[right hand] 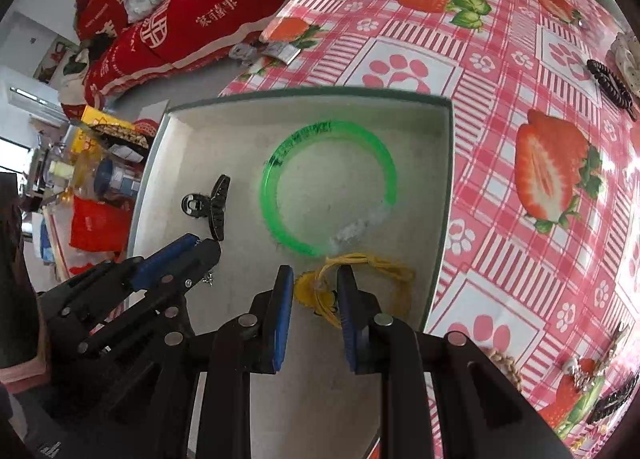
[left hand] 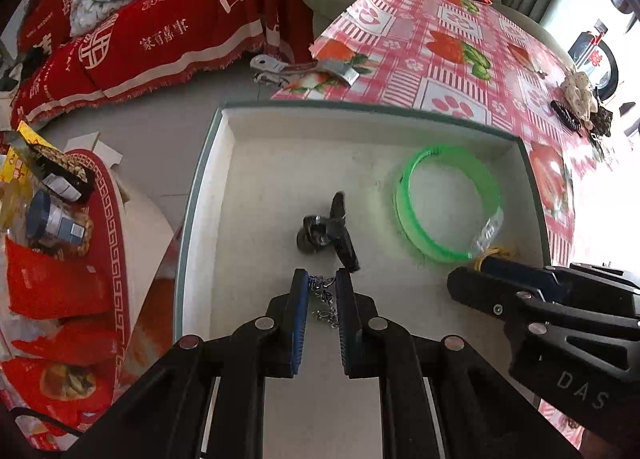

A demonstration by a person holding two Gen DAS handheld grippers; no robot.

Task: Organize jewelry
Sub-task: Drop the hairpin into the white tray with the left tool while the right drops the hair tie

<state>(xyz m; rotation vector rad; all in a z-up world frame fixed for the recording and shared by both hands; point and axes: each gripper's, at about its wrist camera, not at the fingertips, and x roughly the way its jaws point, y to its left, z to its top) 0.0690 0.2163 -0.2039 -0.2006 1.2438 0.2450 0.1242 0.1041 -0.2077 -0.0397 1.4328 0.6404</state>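
A white box (left hand: 280, 163) with a grey-green rim sits on the strawberry tablecloth; it also shows in the right wrist view (right hand: 224, 139). Inside lie a green bangle (left hand: 448, 203) (right hand: 328, 187) and a black hair claw clip (left hand: 334, 231) (right hand: 212, 207). My left gripper (left hand: 322, 279) is inside the box, its jaws slightly apart around a silver chain (left hand: 324, 299) that lies on the floor of the box. My right gripper (right hand: 314, 277) is over the box's near right part, jaws apart around a yellow cord piece (right hand: 360, 279).
Black spiral hair ties (right hand: 612, 87) and a pale scrunchie (left hand: 580, 95) lie on the tablecloth to the right. More trinkets (right hand: 588, 375) lie at the near right. Snack bags and jars (left hand: 52, 219) stand left of the table. A red-covered sofa (left hand: 160, 19) is behind.
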